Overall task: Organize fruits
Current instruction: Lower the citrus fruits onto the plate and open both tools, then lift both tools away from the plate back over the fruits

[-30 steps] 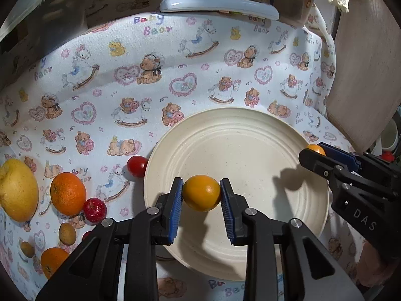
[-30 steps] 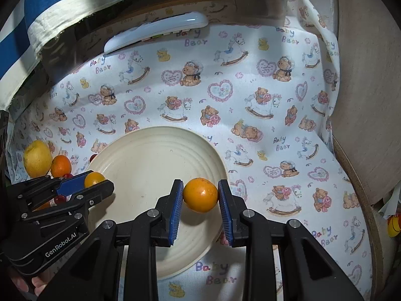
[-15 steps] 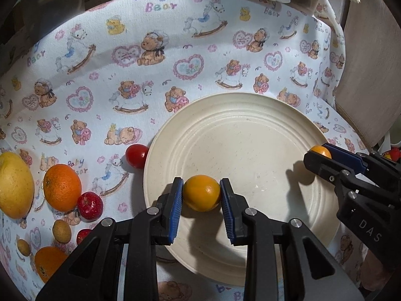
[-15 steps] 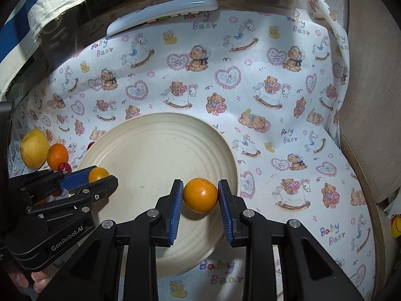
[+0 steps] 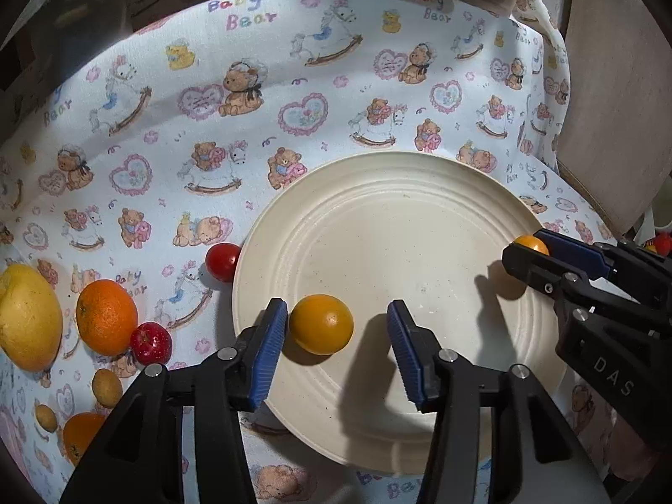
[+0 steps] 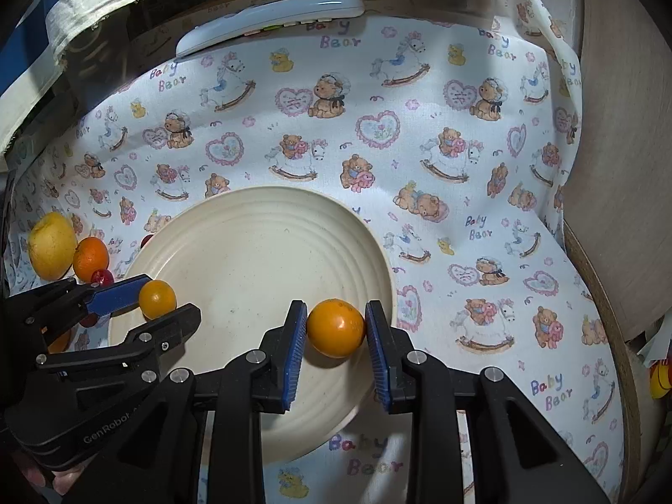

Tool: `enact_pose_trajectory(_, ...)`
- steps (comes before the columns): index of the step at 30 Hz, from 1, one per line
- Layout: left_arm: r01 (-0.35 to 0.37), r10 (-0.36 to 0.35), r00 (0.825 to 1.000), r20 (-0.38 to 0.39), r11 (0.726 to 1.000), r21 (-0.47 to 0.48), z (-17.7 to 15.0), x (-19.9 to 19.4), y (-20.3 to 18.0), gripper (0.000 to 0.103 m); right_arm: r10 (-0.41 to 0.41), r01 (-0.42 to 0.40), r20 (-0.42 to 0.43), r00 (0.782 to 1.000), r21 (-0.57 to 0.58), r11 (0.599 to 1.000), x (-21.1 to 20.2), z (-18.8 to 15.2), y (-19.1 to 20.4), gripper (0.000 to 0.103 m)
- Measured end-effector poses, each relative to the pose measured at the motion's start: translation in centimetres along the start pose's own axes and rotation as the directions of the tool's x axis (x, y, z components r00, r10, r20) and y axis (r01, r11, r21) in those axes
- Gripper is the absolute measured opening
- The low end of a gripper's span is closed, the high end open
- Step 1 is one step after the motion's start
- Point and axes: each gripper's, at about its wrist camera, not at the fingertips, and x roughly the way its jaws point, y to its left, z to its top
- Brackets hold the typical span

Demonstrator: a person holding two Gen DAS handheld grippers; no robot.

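The left view alone shows loose fruit on the cloth: grapefruit (image 5: 27, 315), cherry tomato (image 5: 222, 261). Left gripper (image 5: 336, 336) fingers have just spread, releasing its orange (image 5: 321, 324) onto the plate (image 5: 399, 218); right gripper (image 6: 336, 332) fingers clamp another orange (image 6: 335, 327).

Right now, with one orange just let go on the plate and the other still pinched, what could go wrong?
1. The left gripper has just been opening; the released orange sits near the plate rim, close to the left pad, so pulling back could nudge it off.
2. The right gripper is shut on the second orange over the opposite rim; released there, it may roll onto the cloth.
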Motion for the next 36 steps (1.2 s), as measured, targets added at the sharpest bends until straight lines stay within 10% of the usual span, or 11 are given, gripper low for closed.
enact_pose_trajectory(19,-0.035,0.048,0.97,0.239,0.998,-0.057,-0.6,-10.5,5.1,0.049,0.022,-0.012,0.181,0.983,-0.054,0.998,-5.4,0.4,1.3,0.045)
enact_pose_trajectory(24,-0.069,0.094,0.932,0.351,0.994,-0.084,-2.0,-15.3,7.1,0.073,0.063,-0.042,0.239,0.969,-0.092,0.995,-7.0,-0.1,2.8,0.051)
enact_pose_trajectory(27,-0.082,0.112,0.918,0.381,0.992,-0.096,-3.0,-17.7,8.3,0.098,0.047,-0.005,0.334,0.941,-0.126,0.992,-8.3,-0.5,3.5,0.078)
enact_pose_trajectory(36,-0.118,0.166,0.861,0.48,0.985,-0.129,-6.4,-23.1,11.3,0.102,0.007,0.027,0.487,0.873,-0.062,0.998,-11.0,-1.1,4.7,0.099)
